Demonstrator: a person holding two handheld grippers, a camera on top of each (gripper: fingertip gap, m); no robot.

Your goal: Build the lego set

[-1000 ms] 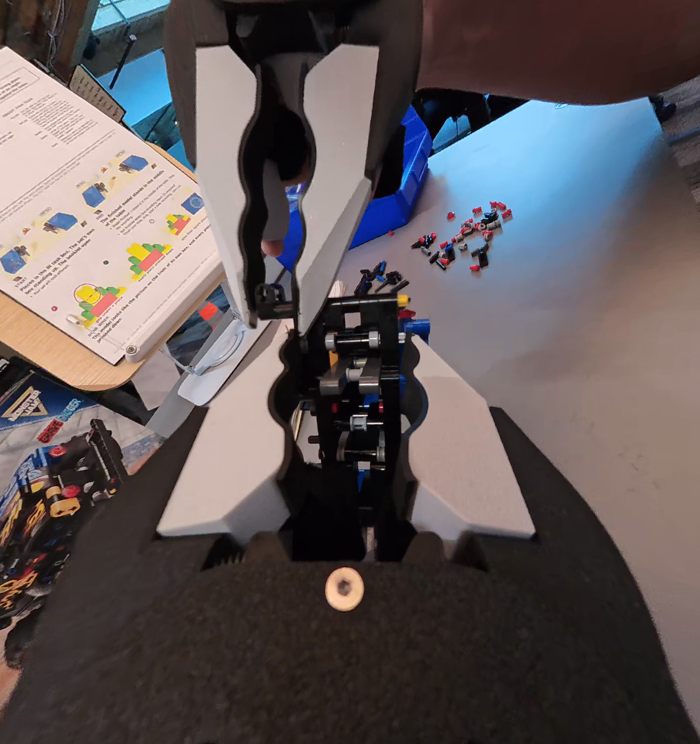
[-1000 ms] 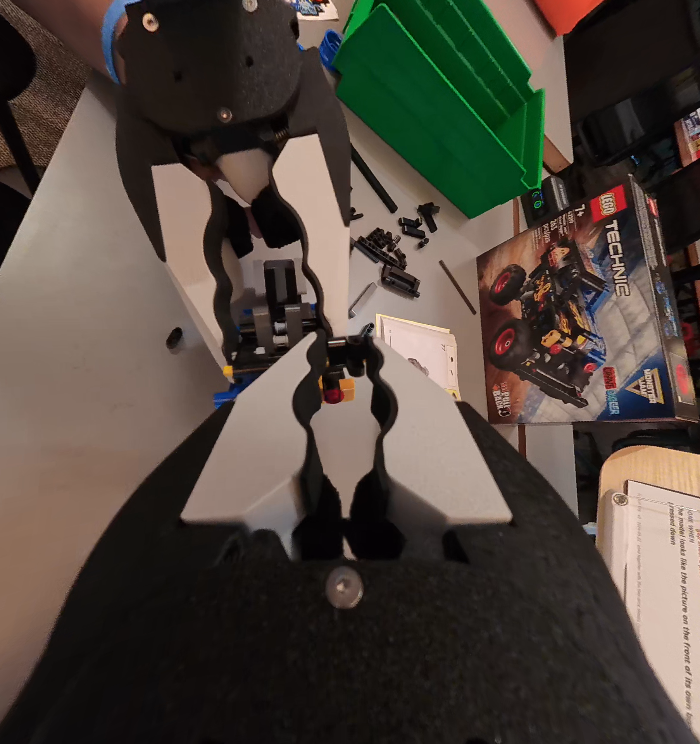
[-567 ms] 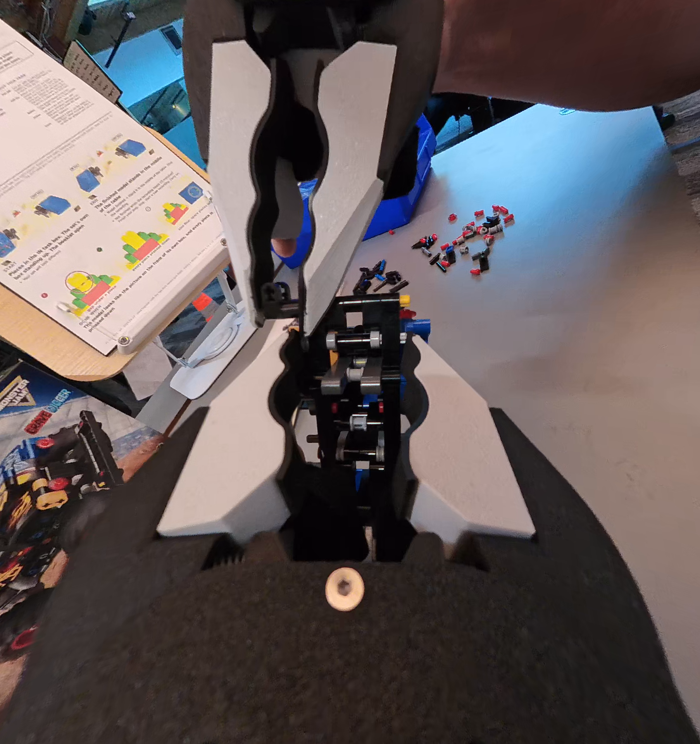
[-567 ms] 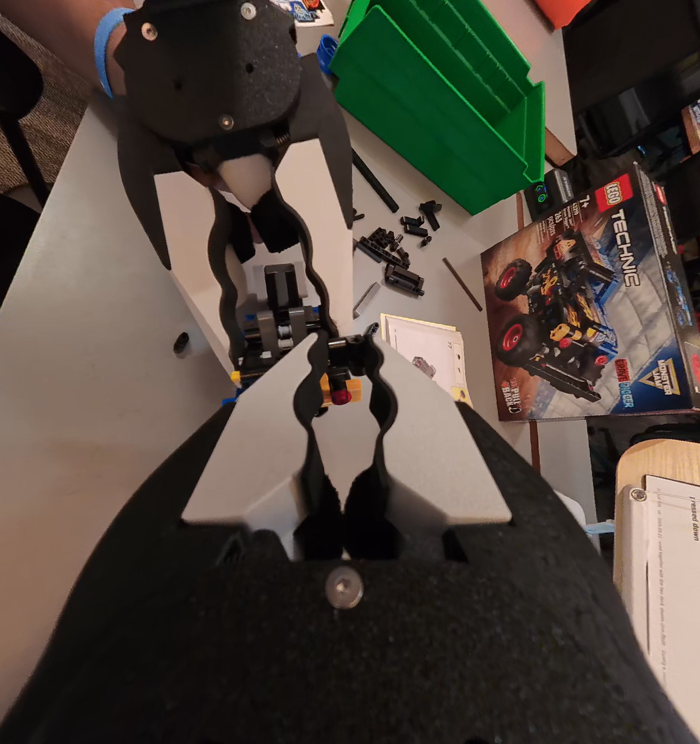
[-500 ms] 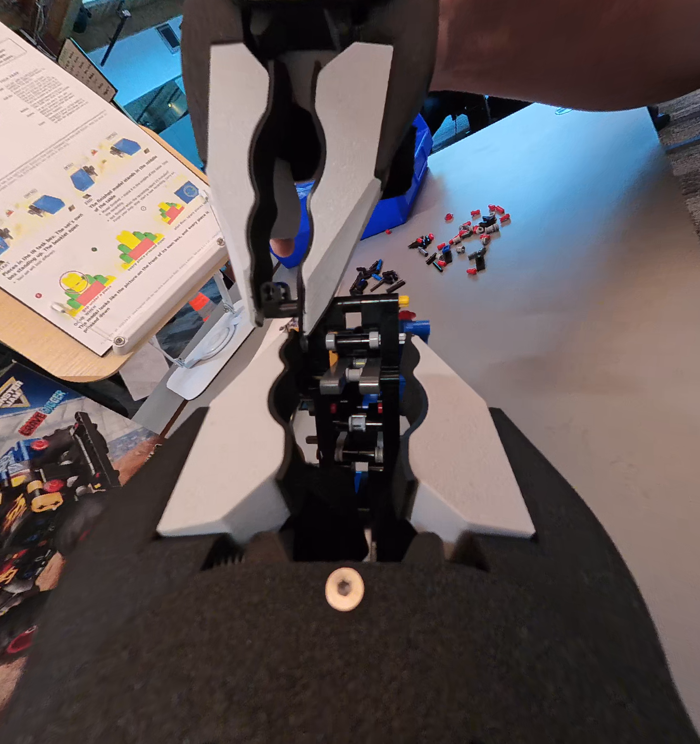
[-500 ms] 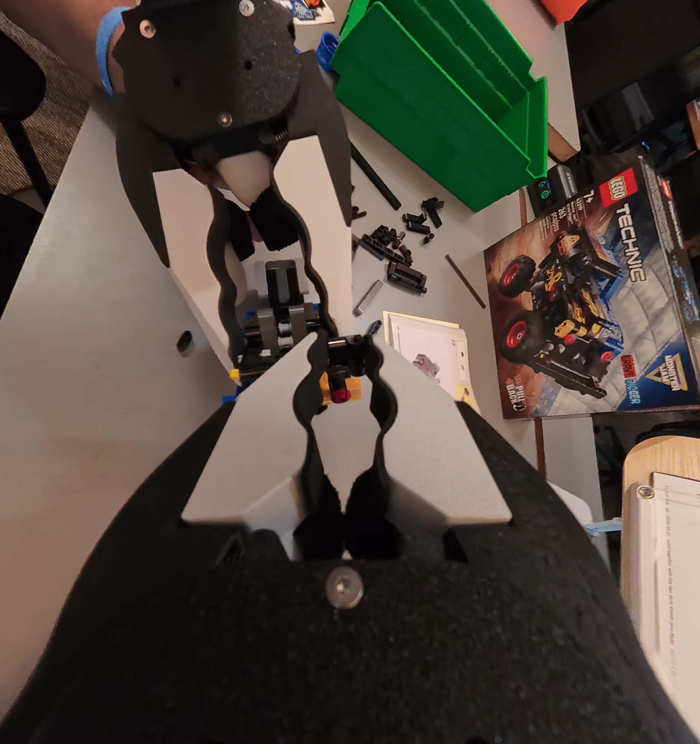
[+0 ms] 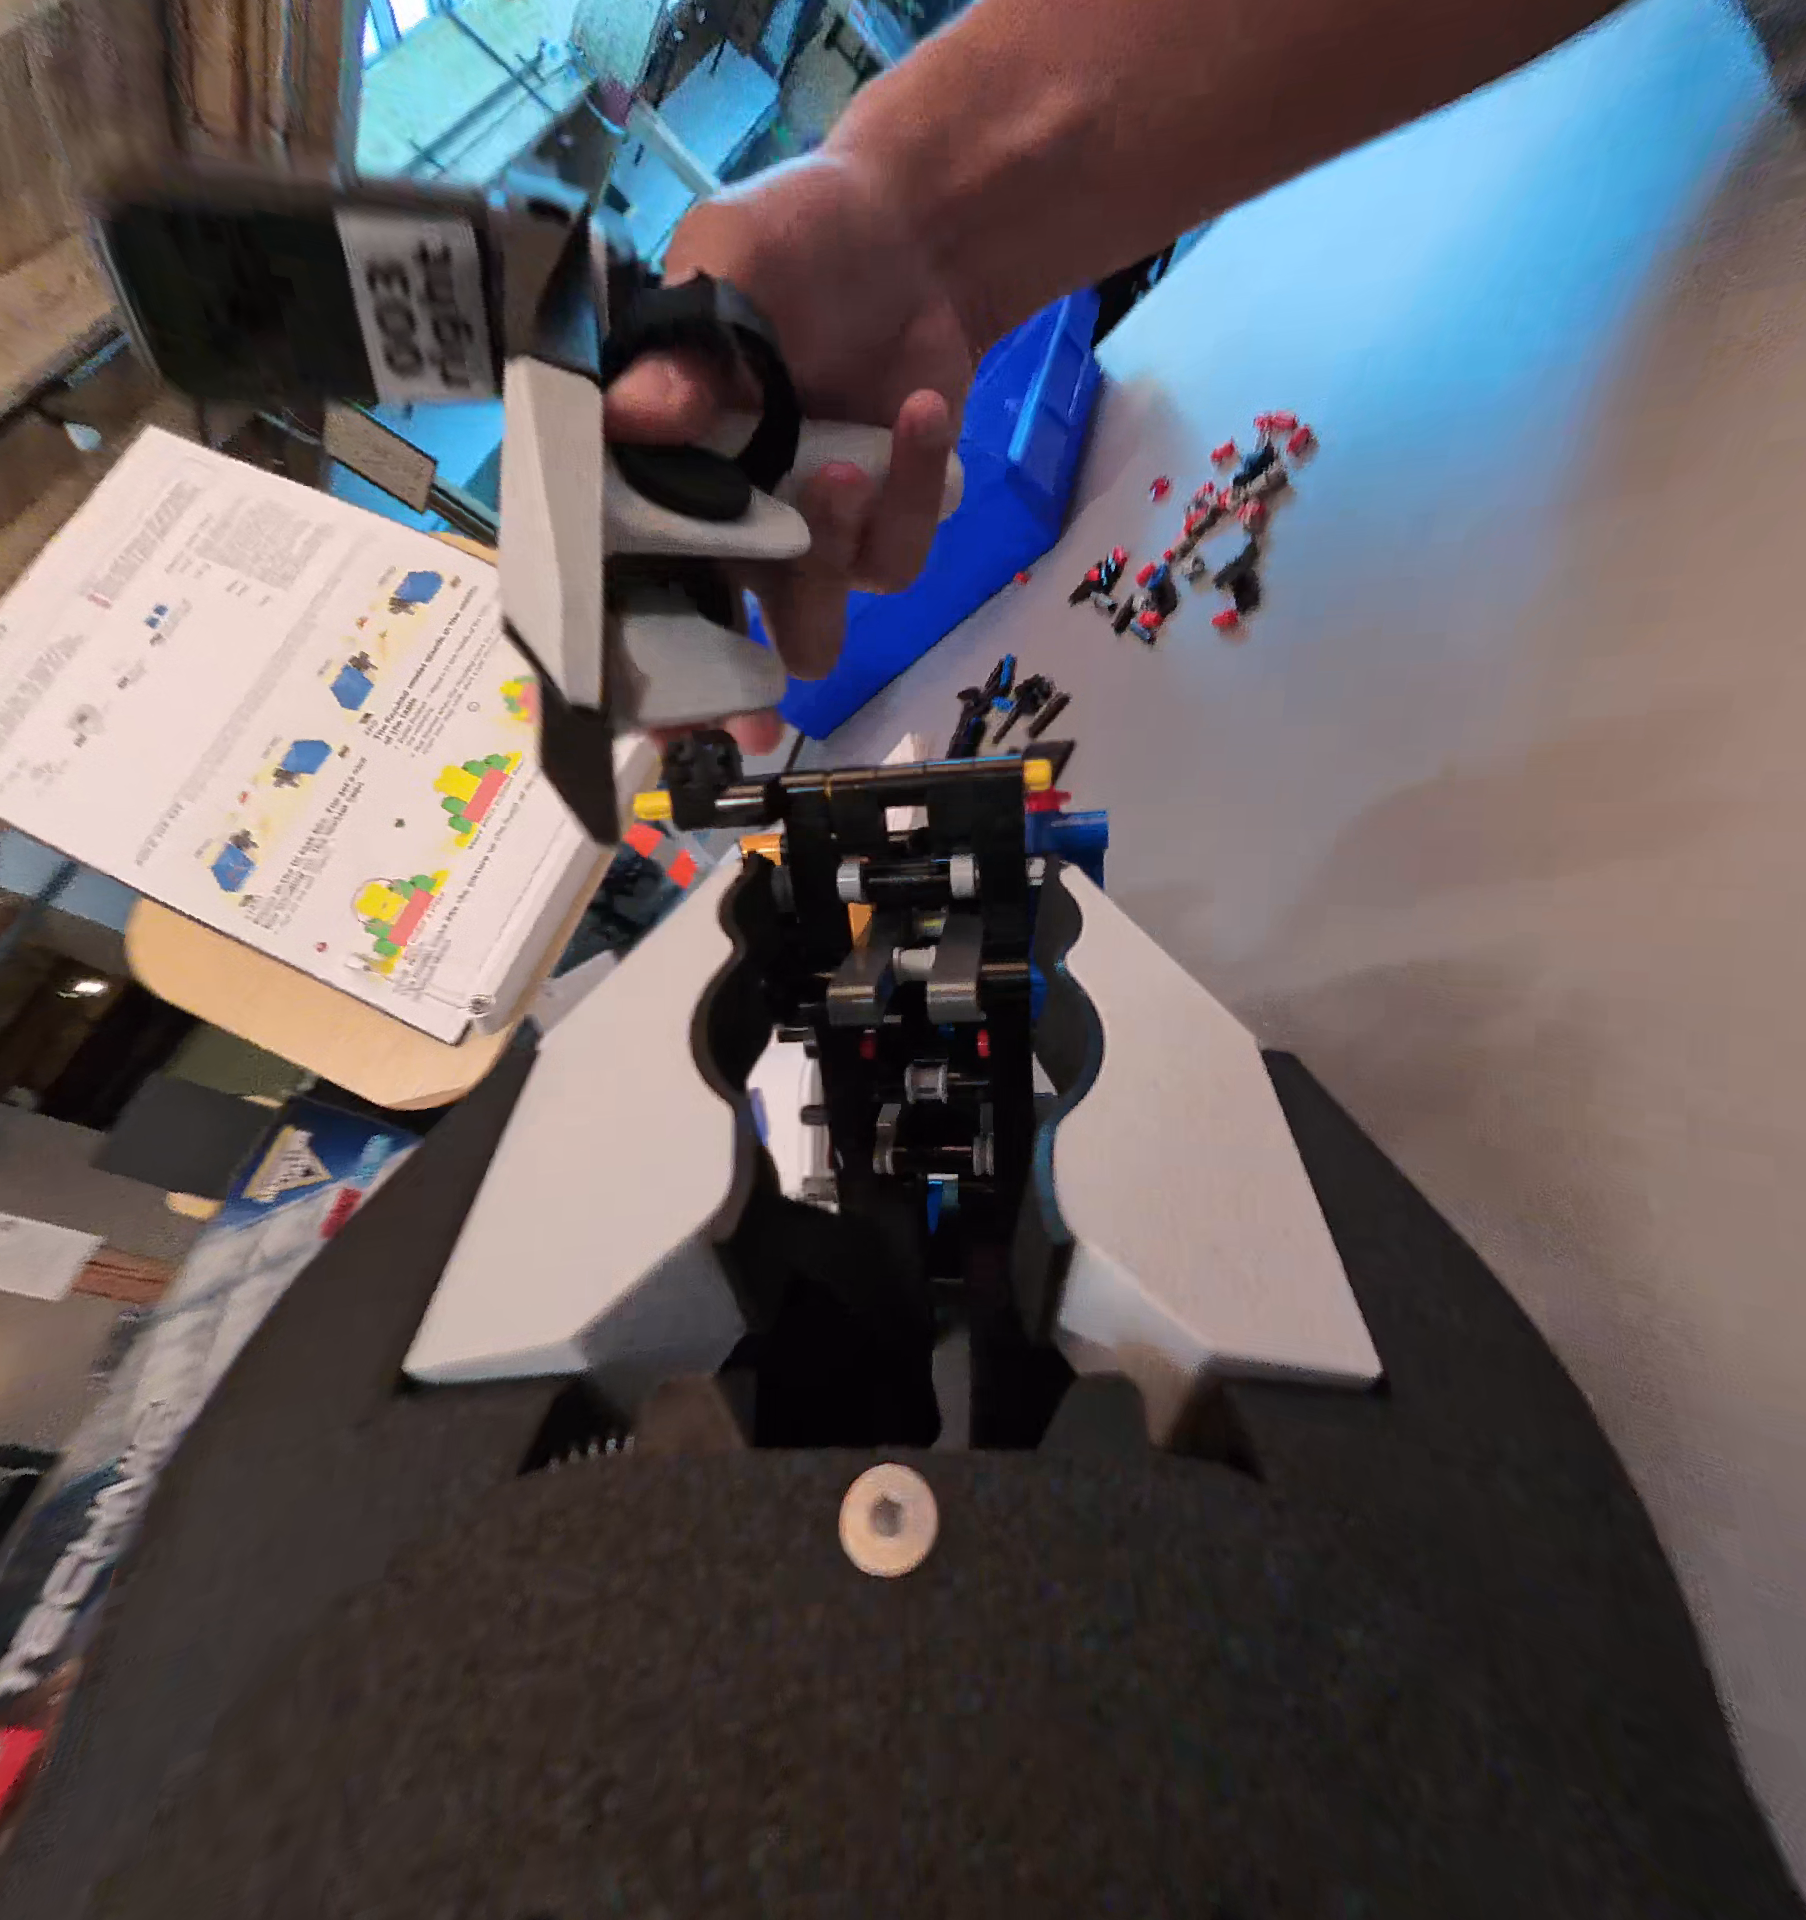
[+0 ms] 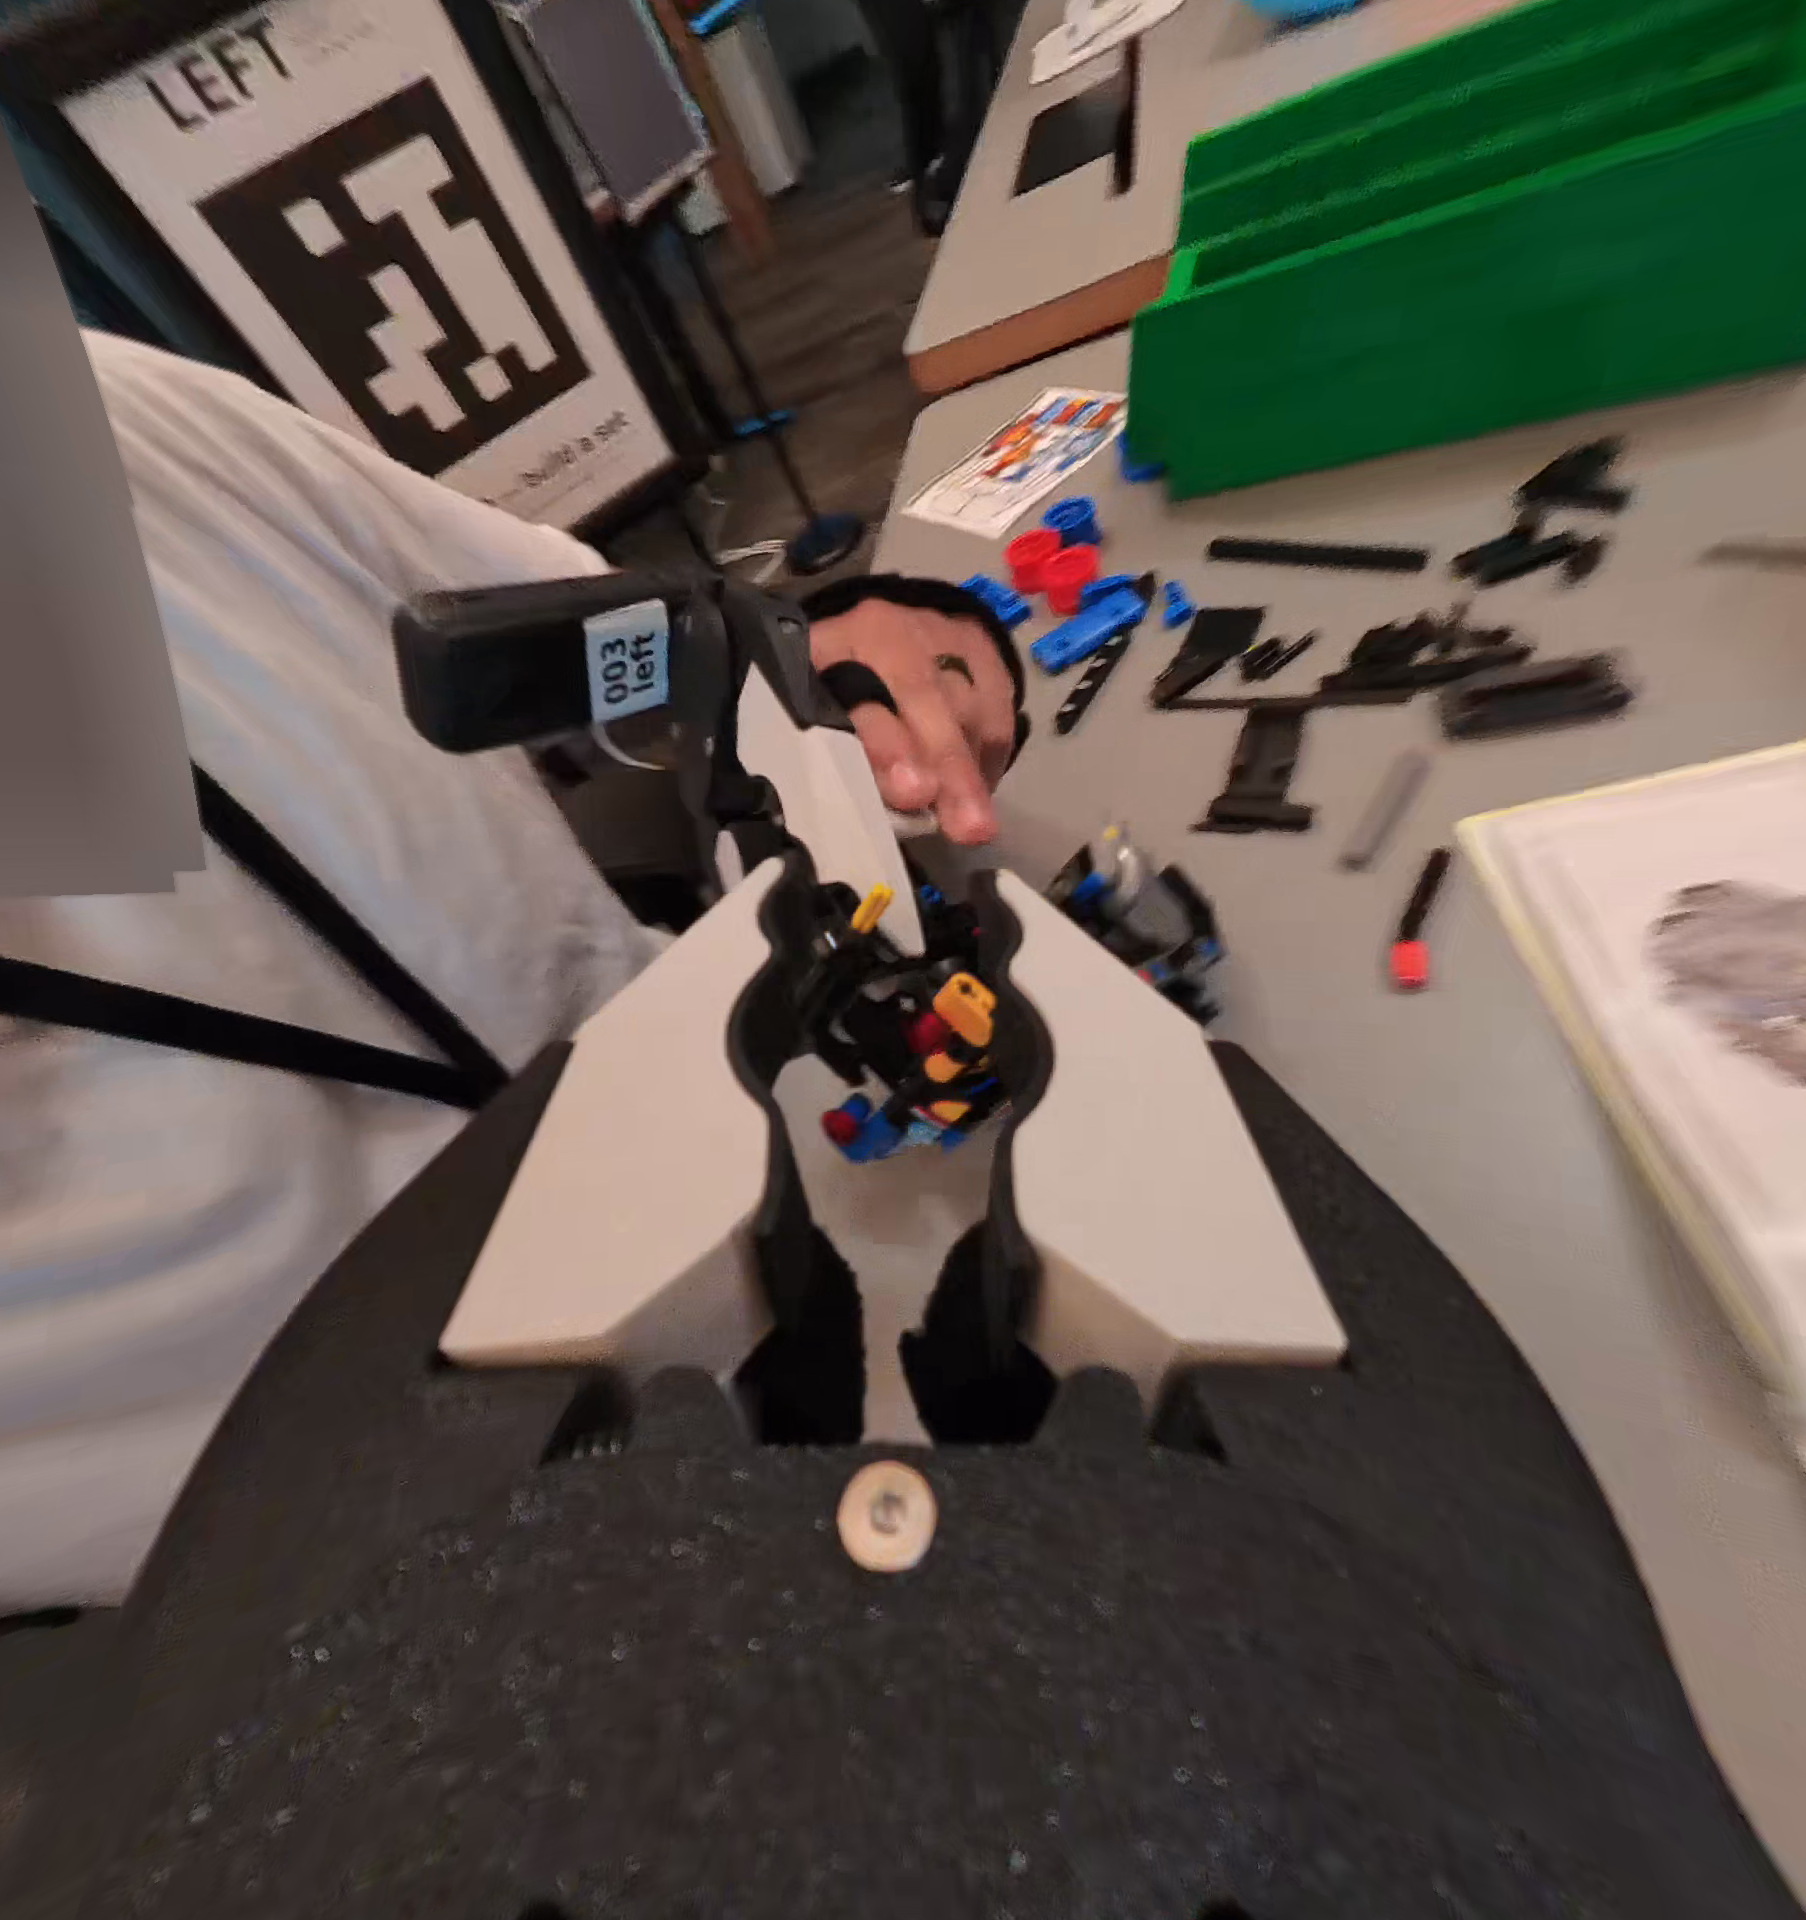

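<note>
My left gripper is shut on the black lego chassis and holds it above the grey table. A small black connector sits on the end of the chassis's top axle, next to a yellow piece. My right gripper is side-on just left of that connector and seems apart from it. In the right wrist view my right gripper is open and empty. Past its fingers I see the chassis and one white finger of the left gripper.
A blue bin, small red and black pieces, an instruction sheet on a stand and the set's box lie around. Green bins, black beams, a grey-blue sub-assembly and a booklet are on the table.
My right gripper was shut on the small black connector at the chassis. It has opened, let go and swung off to the side. The connector stays on the axle end.
</note>
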